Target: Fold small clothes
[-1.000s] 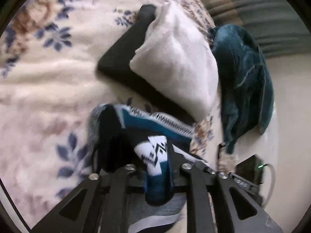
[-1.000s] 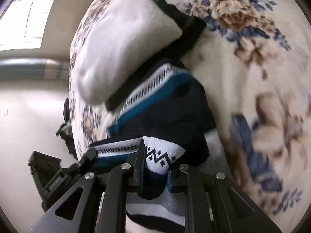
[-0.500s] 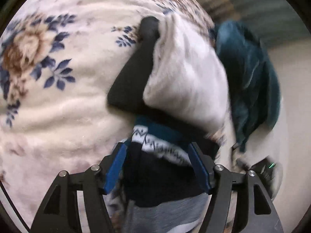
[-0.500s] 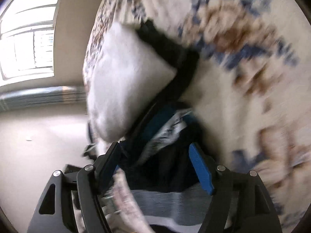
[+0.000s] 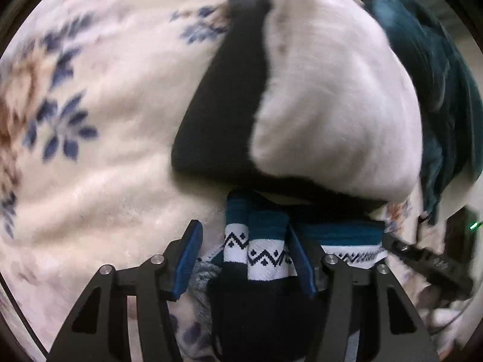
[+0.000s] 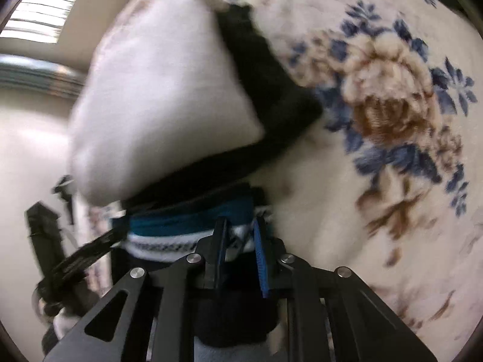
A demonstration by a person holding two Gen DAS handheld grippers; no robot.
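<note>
A: How did the left gripper (image 5: 244, 259) stand?

B: Its jaws were about half apart and closing. The patterned sock (image 5: 265, 250), teal at the cuff with a white band of black zigzags and dark navy below, lay between them. It touched the right-hand pad, but a clear gap stood between it and the left-hand one, so it was not yet clamped.

A: And the right gripper (image 6: 240, 253)?

B: Its jaws were nearly together and closing. The same sock's (image 6: 193, 226) white-and-teal cuff edge sat between the blue pads. The blur kept me from telling whether they already pressed on it, but the gap was narrow and cloth filled it.

A: What lay just past the claws?

B: Straight ahead of both, touching the sock's far edge, a black garment (image 5: 223, 96) lay flat, and a folded white fluffy piece (image 5: 332, 105) rested on top of it.

A: Further out?

B: To the right of the left claw, beyond the white piece, a heap of teal cloth (image 5: 437, 69). Everything sat on a cream blanket with blue and brown flowers (image 6: 389, 96), which spread left of the left claw and right of the right one.
</note>
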